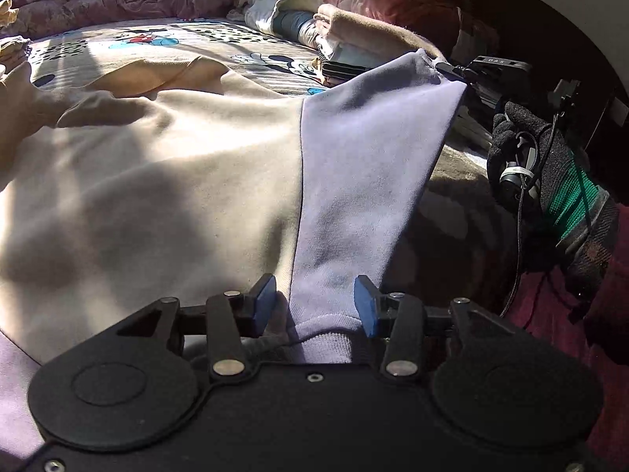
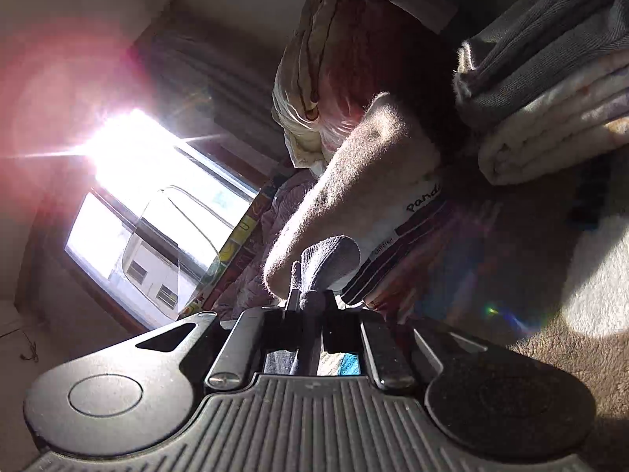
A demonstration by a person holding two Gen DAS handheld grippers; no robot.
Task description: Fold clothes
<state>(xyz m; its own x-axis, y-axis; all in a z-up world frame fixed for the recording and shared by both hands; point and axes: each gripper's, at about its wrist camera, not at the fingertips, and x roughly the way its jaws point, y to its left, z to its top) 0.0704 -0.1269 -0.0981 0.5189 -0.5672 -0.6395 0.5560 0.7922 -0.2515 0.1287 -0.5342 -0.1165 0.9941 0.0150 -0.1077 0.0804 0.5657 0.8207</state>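
Lavender sleeve stretched between my two grippers over the bed.

My left gripper (image 1: 314, 303), low centre of its view, has its blue pads (image 1: 264, 303) apart, the soft lavender sleeve (image 1: 365, 165) and its ribbed cuff lying loosely between them. The sleeve joins a cream fleece top (image 1: 157, 181) spread across the middle on a cartoon-print sheet (image 1: 188, 39). At upper right the sleeve's far corner is pinched by my right gripper (image 2: 308, 295), jaws clamped together on a knitted fold, held by a dark gloved hand (image 1: 523, 157) angled up from the right edge. Folded fuzzy laundry (image 2: 550, 118) is stacked at upper right.
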